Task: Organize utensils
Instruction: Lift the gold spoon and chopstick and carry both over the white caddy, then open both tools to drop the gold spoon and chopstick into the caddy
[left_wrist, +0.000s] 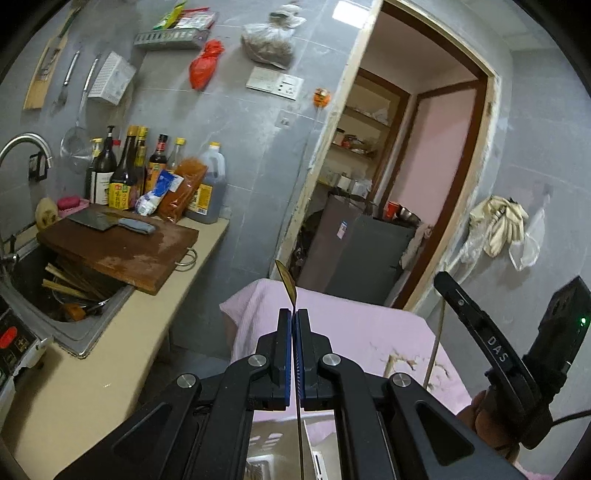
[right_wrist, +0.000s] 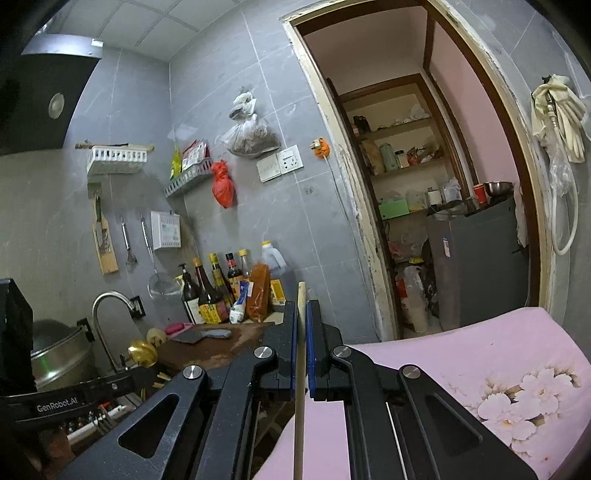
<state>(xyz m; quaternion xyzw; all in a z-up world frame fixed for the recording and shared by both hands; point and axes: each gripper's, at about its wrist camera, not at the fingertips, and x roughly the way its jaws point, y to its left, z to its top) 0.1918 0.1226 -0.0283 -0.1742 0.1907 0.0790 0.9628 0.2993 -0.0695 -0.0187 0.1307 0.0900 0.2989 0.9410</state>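
My left gripper (left_wrist: 294, 314) is shut on a gold spoon (left_wrist: 287, 282). The spoon shows edge-on, its bowl sticking up past the fingertips and its thin handle running down between the pads. The same spoon's gold bowl (right_wrist: 142, 353) shows in the right wrist view at lower left. My right gripper (right_wrist: 302, 304) is shut on a pale wooden chopstick (right_wrist: 301, 332) that stands upright, its tip just above the fingertips. In the left wrist view the chopstick (left_wrist: 436, 347) shows at right beside the right gripper's body. Both grippers are held above a pink flowered cloth (right_wrist: 480, 354).
A sink (left_wrist: 70, 295) with chopsticks and dishes lies at left, a wooden cutting board (left_wrist: 122, 251) with a cleaver across it. Sauce bottles (left_wrist: 147, 173) stand by the tiled wall. A white basket (left_wrist: 262, 469) lies below the left gripper. An open doorway (right_wrist: 443, 221) shows a fridge.
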